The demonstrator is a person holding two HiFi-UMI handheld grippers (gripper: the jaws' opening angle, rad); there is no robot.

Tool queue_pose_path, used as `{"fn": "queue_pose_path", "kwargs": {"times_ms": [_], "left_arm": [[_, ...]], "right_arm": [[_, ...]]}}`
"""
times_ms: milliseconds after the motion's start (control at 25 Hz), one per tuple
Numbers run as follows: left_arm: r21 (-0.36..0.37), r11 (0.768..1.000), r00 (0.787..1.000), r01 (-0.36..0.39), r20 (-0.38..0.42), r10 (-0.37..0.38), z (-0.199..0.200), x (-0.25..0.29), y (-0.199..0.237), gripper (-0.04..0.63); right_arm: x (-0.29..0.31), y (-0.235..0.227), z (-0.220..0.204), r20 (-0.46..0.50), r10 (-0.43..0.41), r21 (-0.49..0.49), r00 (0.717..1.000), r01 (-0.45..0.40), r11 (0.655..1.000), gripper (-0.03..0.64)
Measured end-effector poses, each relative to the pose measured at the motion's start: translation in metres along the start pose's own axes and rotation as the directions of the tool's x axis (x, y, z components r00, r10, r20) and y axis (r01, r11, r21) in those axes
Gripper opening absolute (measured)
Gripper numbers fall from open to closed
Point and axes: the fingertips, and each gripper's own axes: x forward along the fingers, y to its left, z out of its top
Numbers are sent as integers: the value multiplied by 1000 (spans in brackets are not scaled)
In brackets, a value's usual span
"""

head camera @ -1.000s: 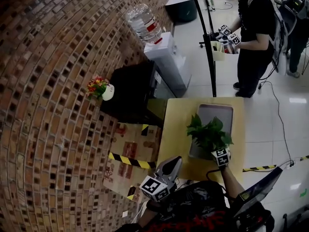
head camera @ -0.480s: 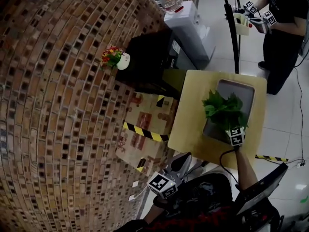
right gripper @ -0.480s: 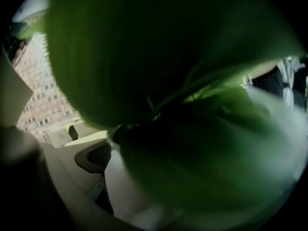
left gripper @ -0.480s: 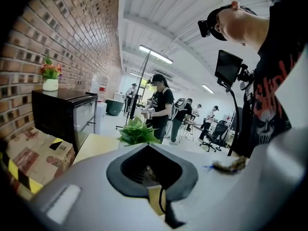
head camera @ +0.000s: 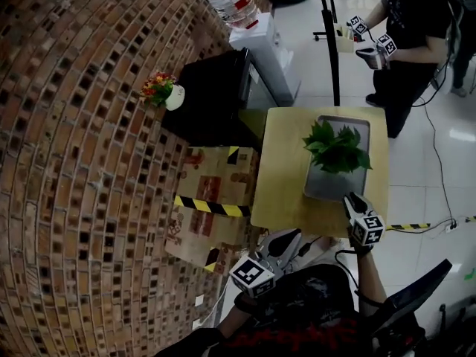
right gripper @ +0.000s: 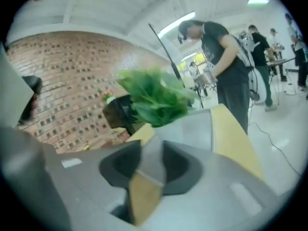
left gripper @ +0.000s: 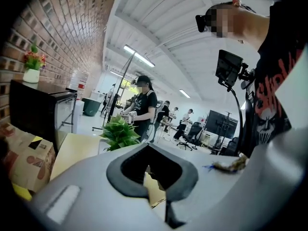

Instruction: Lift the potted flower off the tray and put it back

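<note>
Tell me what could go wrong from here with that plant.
1. The right gripper hangs short of the tray, with its jaws closing on nothing. If it goes in like that, it could knock the potted flower over rather than grip it.
2. Leaves hide the pot from above, so a grab may pinch foliage instead of the pot.

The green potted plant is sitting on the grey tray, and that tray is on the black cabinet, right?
No: the potted plant sits on the grey tray, but that tray lies on the yellow table, as the head view shows.
</note>
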Motion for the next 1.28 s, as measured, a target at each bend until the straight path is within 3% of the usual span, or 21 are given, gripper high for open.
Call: {"fn": "queue_pose_path", "kwargs": {"times_ms": [40,80,280,400,520,680,880,1080,1280], "left_arm": [[6,1000,1000,22,6,-22,-2,-14,-1,2],[9,999,999,42,11,-42,-5,-28,-1,2],[-11,986,986,163,28,-163,-24,-84,-9,3],[6,970,970,243,29,-243,-31,-106,-16,3],[35,950,948,310,62,-311,-22,-126,-48,3],[105,941,937,321,108,-332,-5,-133,-78,2],[148,941,934,303,149,-324,17,-123,-107,3],[129,946,941,297,127,-313,1,-116,-121,3],[106,953,952,284,87,-293,-11,-116,-124,3]], "right_arm": [[-12,23,5,38,9,-7,999,-9,1000,18],[-24,50,10,77,24,-15,997,-23,1000,3],[-92,187,40,268,93,-81,959,-74,994,3],[-119,261,47,286,156,-130,945,-123,984,3],[-155,303,60,313,171,-165,934,-124,979,2],[-185,311,83,353,172,-216,920,-99,971,0],[-211,308,100,390,221,-213,894,-146,966,0],[-221,307,89,372,262,-235,891,-183,955,0],[-239,297,84,383,242,-231,892,-162,959,0]]}}
